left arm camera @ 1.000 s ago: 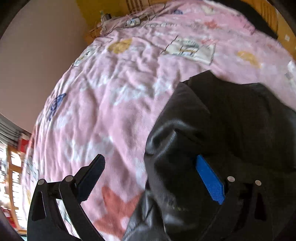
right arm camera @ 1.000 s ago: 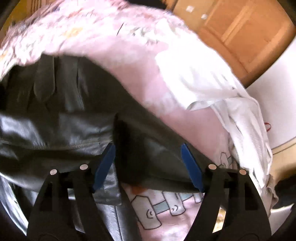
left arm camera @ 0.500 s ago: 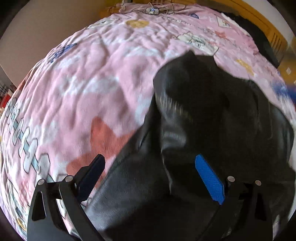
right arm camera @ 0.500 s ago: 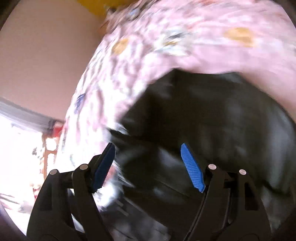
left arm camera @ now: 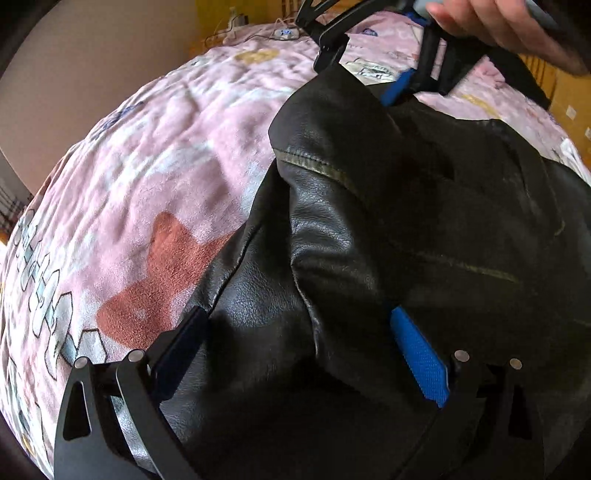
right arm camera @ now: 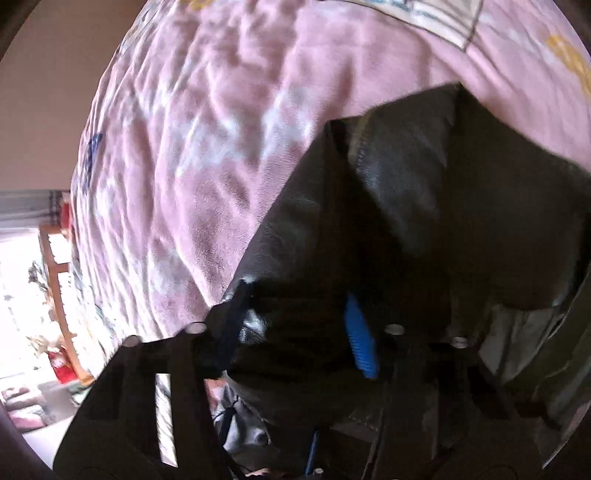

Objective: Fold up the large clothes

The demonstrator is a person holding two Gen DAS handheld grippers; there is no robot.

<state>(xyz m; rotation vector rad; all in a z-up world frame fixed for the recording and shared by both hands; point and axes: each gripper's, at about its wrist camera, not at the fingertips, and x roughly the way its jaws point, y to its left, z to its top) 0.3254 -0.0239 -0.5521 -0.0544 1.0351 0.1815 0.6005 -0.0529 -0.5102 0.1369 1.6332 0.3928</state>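
On the pink patterned blanket point(left arm camera: 140, 192) that covers the bed, the black leather jacket point(left arm camera: 369, 236) lies in a thick heap toward the right side of the bed in the left wrist view. The material looks heavy and smooth; I judge that it bends in broad, stubborn folds and may slide out from between smooth pads, so a thick seam, such as the stitched edge near the top, or a doubled edge is the better place to take it.

The left gripper point(left arm camera: 299, 350) hangs over the near part of the jacket, its jaws wide apart, with leather lying between them but not pressed. The right gripper point(right arm camera: 291, 325) is at the far corner of the heap, held by a hand point(left arm camera: 495, 22). Its jaws are closing, a fold of the jacket stands between them, and the pads do not yet pinch it, as far as the blurred picture shows.

Far back on the blanket lie a small white device point(left arm camera: 284, 34) and some cables, well apart from the jacket. Nothing stands in the way of the fold.
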